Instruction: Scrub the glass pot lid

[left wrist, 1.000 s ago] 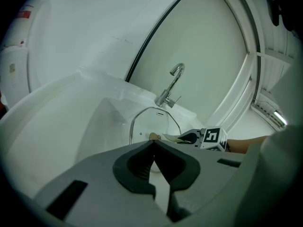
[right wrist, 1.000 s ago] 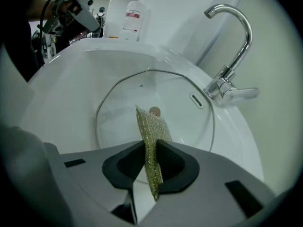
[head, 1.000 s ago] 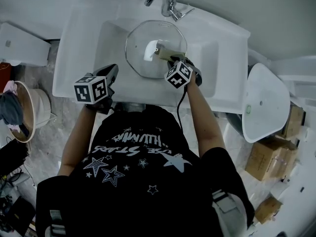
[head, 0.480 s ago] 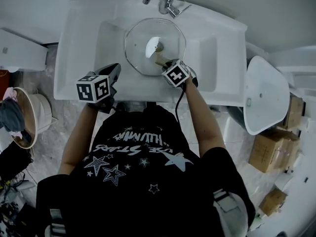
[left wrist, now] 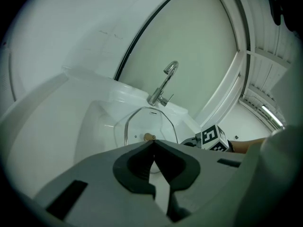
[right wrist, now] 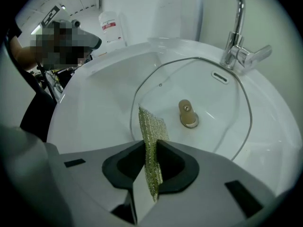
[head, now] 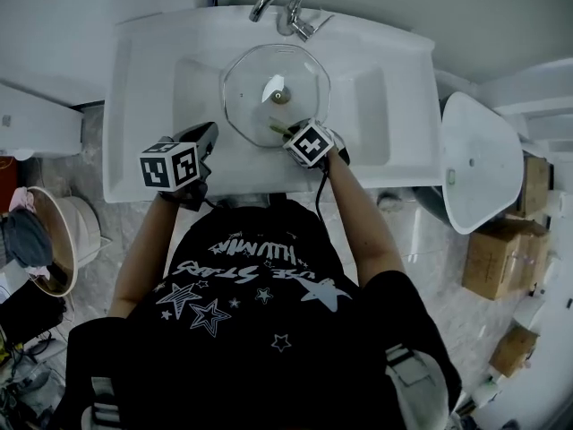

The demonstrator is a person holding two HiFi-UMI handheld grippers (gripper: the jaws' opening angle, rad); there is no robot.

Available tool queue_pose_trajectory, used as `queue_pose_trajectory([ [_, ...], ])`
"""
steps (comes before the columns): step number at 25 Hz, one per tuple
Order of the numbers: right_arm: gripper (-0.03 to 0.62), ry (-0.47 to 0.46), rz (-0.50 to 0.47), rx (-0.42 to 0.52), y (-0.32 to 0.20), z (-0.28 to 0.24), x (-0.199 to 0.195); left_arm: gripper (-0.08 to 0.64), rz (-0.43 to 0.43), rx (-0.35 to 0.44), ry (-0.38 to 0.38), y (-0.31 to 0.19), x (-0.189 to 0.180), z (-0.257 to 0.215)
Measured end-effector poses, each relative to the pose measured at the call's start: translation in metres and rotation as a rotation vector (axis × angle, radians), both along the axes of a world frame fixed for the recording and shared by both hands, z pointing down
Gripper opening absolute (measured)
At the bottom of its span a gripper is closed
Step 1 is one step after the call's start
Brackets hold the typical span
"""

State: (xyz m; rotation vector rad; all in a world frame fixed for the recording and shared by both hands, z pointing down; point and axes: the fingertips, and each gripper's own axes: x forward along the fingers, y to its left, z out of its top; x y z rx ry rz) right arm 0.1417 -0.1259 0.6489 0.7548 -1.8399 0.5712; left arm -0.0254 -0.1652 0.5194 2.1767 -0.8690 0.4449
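Note:
A round glass pot lid point(head: 276, 94) with a metal rim and a tan knob point(right wrist: 188, 115) lies in the white sink basin point(head: 192, 79). My right gripper point(head: 288, 133) is shut on a thin green scrub pad point(right wrist: 151, 141), held upright on edge over the lid's near rim point(right wrist: 135, 103). The pad's tip points toward the knob. My left gripper point(head: 209, 138) hovers over the basin's front left edge, jaws shut with nothing between them point(left wrist: 152, 145). The lid point(left wrist: 149, 126) also shows ahead in the left gripper view.
A chrome faucet point(head: 282, 3) stands at the back of the sink, just beyond the lid. A white upturned basin point(head: 482, 173) sits to the right, cardboard boxes point(head: 497, 258) past it. A bucket point(head: 49, 236) stands on the floor at left.
My right gripper has drawn the scrub pad back from near the knob toward the lid's near rim. The left gripper has held its place by the sink's front edge.

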Motion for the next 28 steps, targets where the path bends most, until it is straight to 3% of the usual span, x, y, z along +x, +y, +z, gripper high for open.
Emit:
queue_pose_trajectory([
  [9,0.071,-0.033,0.134,0.109,-0.011,-0.035,0.001,0.009,0.06,0.022,0.003,-0.001,-0.007,-0.007],
  [18,0.071,-0.083,0.316,0.285,-0.005,-0.091,-0.014,0.009,0.116,0.021,0.015,0.017,-0.036,-0.006],
  [28,0.066,-0.062,0.445,0.46,0.025,-0.144,-0.026,0.009,0.219,0.023,0.038,0.043,-0.045,-0.007],
])
